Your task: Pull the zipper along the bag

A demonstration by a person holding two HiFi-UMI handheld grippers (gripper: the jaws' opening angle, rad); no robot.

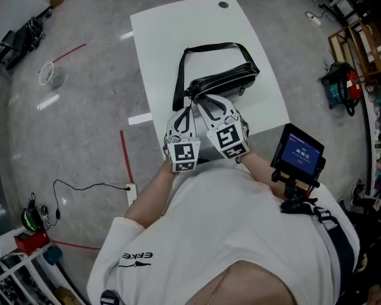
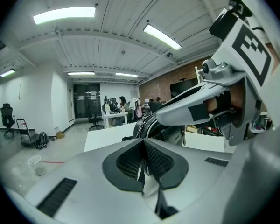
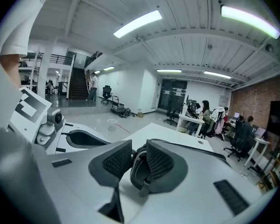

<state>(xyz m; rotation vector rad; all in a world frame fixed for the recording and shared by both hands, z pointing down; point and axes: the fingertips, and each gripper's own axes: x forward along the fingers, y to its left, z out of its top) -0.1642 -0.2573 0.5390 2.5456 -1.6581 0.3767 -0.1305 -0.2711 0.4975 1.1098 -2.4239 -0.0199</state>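
Note:
A black shoulder bag [image 1: 225,78] lies on the white table [image 1: 178,30], its strap [image 1: 178,75] looping toward the far side. Both grippers meet at the bag's near left end. My left gripper [image 1: 190,108] [image 2: 143,164] has its pads pressed together on a thin pale tab that looks like the zipper pull; the bag [image 2: 151,125] rises just past the tips. My right gripper [image 1: 206,101] [image 3: 137,164] is shut on the bag's rounded black end [image 3: 136,171], which fills the space between its pads. The zipper line itself is hidden by the grippers.
A small screen on a mount [image 1: 298,151] sits by the person's right arm. A power strip [image 1: 131,192] and red tape lines lie on the floor to the left. The table has a cable hole [image 1: 223,5] at its far edge. Office desks and seated people are far behind.

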